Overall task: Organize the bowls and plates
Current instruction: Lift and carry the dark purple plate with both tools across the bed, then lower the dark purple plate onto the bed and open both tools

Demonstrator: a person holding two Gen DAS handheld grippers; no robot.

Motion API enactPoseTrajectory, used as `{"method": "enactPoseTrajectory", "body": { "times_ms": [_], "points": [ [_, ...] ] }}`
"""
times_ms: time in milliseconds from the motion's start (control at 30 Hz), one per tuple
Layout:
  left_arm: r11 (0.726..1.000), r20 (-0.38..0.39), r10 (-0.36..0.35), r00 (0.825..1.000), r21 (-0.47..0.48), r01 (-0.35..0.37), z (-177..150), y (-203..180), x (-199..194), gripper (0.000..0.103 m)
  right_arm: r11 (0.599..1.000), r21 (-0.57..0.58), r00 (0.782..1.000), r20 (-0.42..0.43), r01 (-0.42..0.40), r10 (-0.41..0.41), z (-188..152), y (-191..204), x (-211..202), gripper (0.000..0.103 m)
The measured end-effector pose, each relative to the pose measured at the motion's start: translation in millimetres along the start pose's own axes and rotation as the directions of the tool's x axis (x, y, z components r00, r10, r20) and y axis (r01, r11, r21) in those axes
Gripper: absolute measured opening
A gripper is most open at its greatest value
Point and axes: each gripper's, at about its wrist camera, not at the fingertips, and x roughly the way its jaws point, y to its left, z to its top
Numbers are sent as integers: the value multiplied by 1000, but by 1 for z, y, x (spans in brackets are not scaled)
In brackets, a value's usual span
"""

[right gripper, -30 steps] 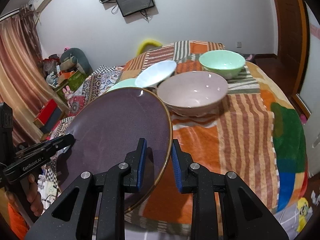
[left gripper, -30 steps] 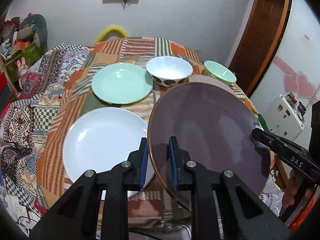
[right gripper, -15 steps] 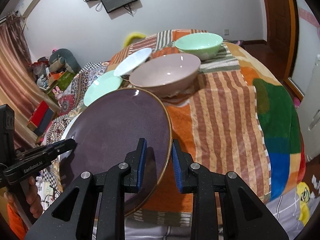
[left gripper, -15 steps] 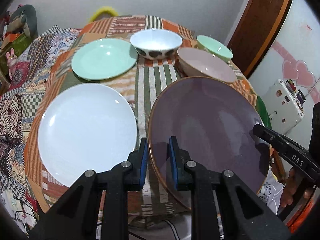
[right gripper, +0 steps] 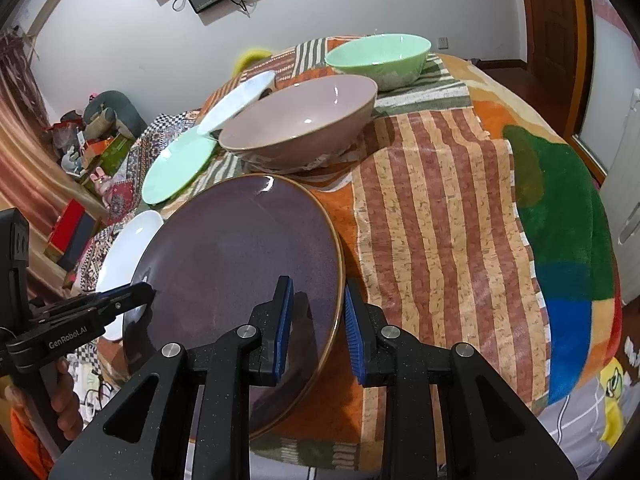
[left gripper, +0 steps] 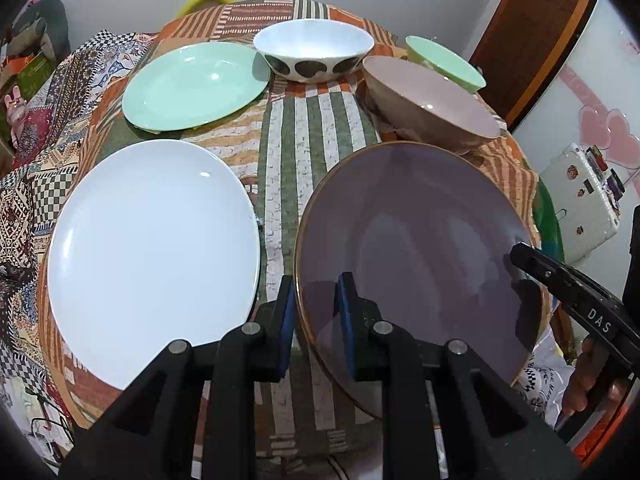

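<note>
purple plate [left gripper: 416, 240]: pinched at opposite rims by left gripper [left gripper: 316, 312] and right gripper [right gripper: 316, 320], jaws nearly shut, over table's near edge. white plate [left gripper: 152, 248] beside; bowls beyond. step: carrying; next likely needs level lowering.

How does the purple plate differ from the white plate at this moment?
The purple plate is dark, with a thin brown-gold rim; the white plate is plain and pale. The purple plate is clamped at opposite edges by the left hand-held gripper and right hand-held gripper and sits tilted; the white plate lies flat on the patchwork cloth, untouched. Both are round, empty dinner plates of similar size.
</note>
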Motion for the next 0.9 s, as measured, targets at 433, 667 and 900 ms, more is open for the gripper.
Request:
{"method": "enactPoseTrajectory", "body": {
  "times_ms": [433, 667, 900],
  "points": [
    [1000, -32, -3, 999, -15, 3, 3, 5, 23, 20, 1000, 4, 999, -33, 8, -8, 0, -4, 12, 25],
    [999, -27, -16, 1000, -32, 16, 1, 8, 23, 20, 1000, -6, 999, -33, 0, 0, -1, -7, 14, 25],
    [999, -36, -21, 999, -26, 20, -3, 9, 15, 20, 1000, -6, 999, -15, 28, -28, 0, -12, -1, 32]
  ]
}}
